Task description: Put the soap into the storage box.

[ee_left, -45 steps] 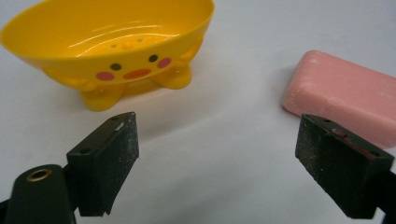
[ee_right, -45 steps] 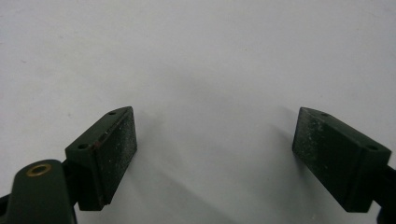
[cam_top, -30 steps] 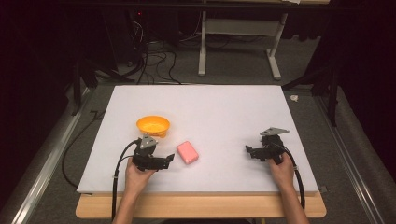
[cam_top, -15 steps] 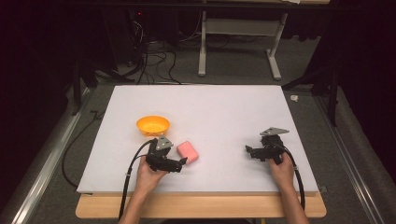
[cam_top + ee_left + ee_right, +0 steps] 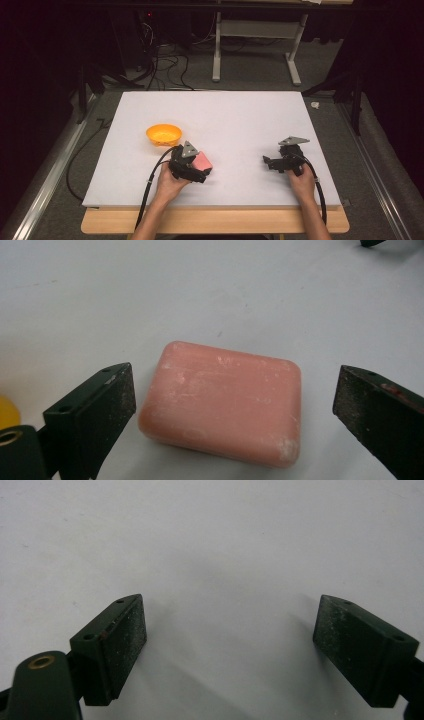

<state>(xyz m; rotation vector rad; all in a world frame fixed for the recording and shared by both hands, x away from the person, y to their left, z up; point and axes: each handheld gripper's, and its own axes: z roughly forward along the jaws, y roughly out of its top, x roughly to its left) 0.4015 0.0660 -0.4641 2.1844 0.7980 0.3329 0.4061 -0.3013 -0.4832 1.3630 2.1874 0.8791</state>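
A pink bar of soap (image 5: 222, 402) lies flat on the white table, between the two jaws of my left gripper (image 5: 232, 400), which is open and apart from it on both sides. In the high view the soap (image 5: 203, 161) peeks out just right of the left gripper (image 5: 192, 170). An orange bowl (image 5: 163, 134) sits a little behind and left of that gripper; its yellow edge (image 5: 7, 412) shows at the far left of the left gripper view. My right gripper (image 5: 270, 163) rests at the front right of the table, open, with bare table between its jaws (image 5: 230, 630).
The white board (image 5: 235, 115) covers a wooden table (image 5: 215, 222) whose front edge runs below the hands. Cables trail from both grippers toward the person. Behind the table are a metal frame stand (image 5: 255, 30) and floor cables.
My left gripper has moved right and forward until its open jaws straddle the soap. The right gripper has stayed in place.
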